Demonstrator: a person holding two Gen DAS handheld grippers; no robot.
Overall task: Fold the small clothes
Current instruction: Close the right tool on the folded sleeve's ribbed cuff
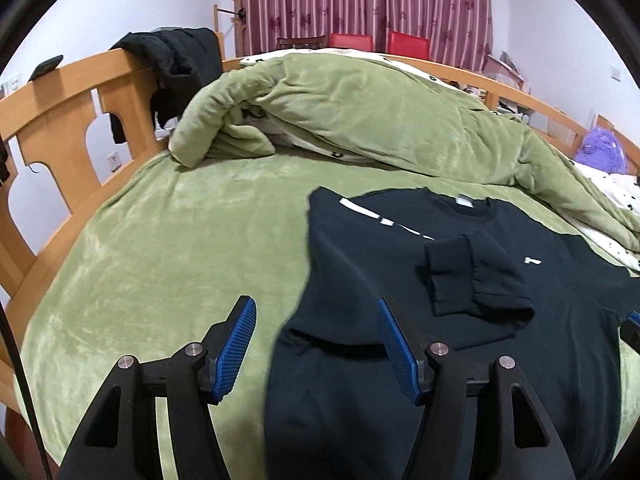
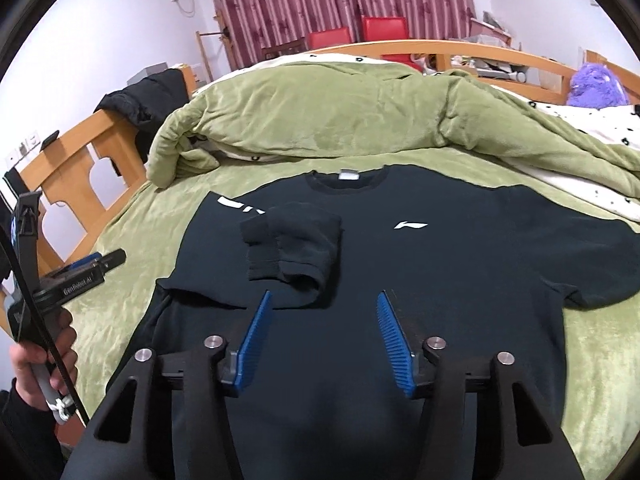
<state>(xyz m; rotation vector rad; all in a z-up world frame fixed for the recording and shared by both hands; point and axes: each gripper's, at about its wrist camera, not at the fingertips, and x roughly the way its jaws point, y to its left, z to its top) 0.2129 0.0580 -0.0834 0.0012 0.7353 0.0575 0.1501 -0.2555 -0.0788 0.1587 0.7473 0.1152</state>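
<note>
A black sweatshirt (image 2: 420, 264) with a white logo lies flat on the green bed, neck away from me. Its left sleeve (image 2: 296, 248) is folded inward across the chest, cuff on top; the right sleeve still lies spread out to the right. In the left wrist view the sweatshirt (image 1: 360, 280) and folded sleeve (image 1: 468, 276) lie ahead and to the right. My left gripper (image 1: 316, 316) is open and empty, over the shirt's left edge; it also shows in the right wrist view (image 2: 100, 260). My right gripper (image 2: 324, 312) is open and empty above the shirt's lower middle.
A rumpled green quilt (image 2: 340, 120) lies heaped behind the shirt. A wooden bed rail (image 1: 60, 120) runs along the left, with a black jacket (image 1: 176, 56) draped over it. A purple plush toy (image 2: 596, 84) sits at the far right. Green sheet (image 1: 160, 260) lies to the left.
</note>
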